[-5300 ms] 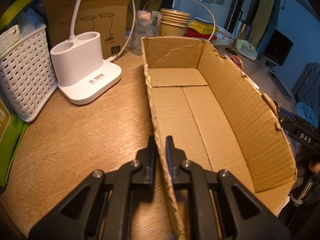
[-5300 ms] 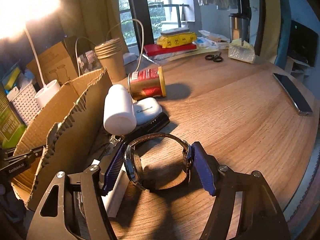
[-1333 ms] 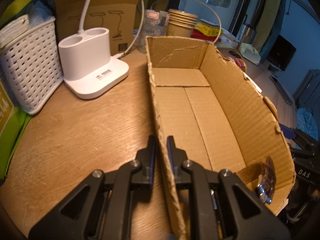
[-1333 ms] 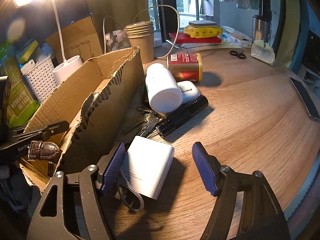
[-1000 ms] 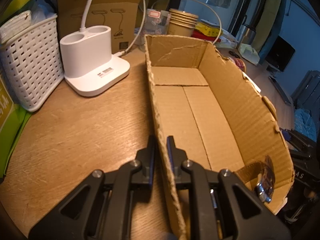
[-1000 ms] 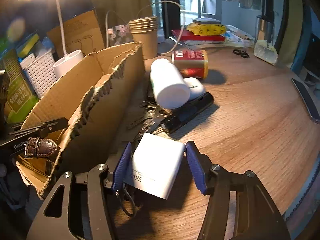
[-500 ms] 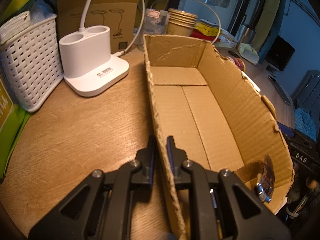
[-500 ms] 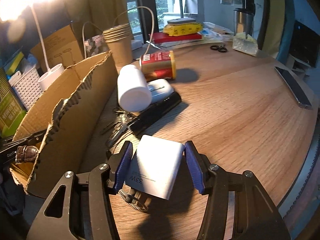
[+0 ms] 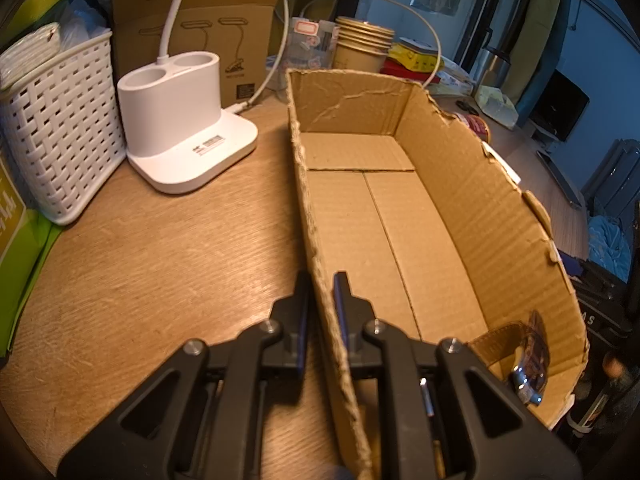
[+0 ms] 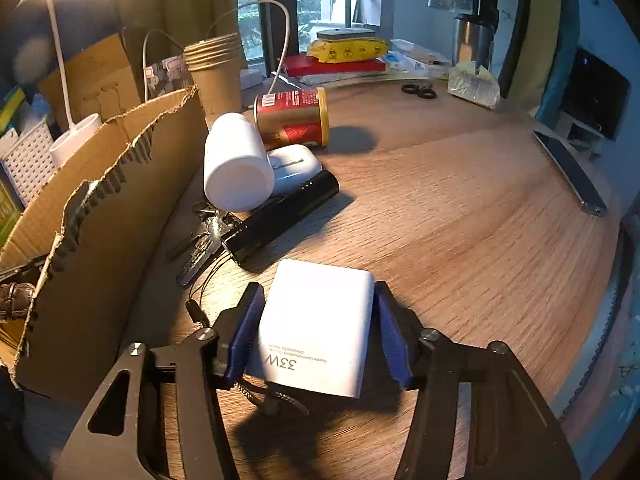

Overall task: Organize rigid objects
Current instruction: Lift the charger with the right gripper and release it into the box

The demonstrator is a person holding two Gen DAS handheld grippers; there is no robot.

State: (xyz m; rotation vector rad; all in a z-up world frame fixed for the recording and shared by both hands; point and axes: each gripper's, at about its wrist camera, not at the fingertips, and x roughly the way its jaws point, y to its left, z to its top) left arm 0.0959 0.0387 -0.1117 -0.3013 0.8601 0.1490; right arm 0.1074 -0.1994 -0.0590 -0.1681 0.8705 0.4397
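My left gripper (image 9: 322, 284) is shut on the near left wall of an open cardboard box (image 9: 492, 208). A brown-strapped watch (image 9: 530, 354) lies in the box's near right corner. My right gripper (image 10: 316, 304) is shut on a white 33W charger block (image 10: 320, 320) and holds it just above the wooden table. Beside the box wall (image 10: 104, 208) lie a white bottle (image 10: 236, 160), a white case (image 10: 294, 166), a black flashlight (image 10: 280, 216), keys (image 10: 200, 248) and a red and gold can (image 10: 294, 118).
A white lamp base (image 9: 180, 116) and a white basket (image 9: 60, 128) stand left of the box. Stacked paper cups (image 10: 216, 68), books (image 10: 336, 64), scissors (image 10: 418, 90) and a phone (image 10: 568, 172) sit toward the table's far and right edges.
My right gripper left the watch in the box, then closed on the white charger and lifted it slightly. My left gripper kept its hold on the box wall.
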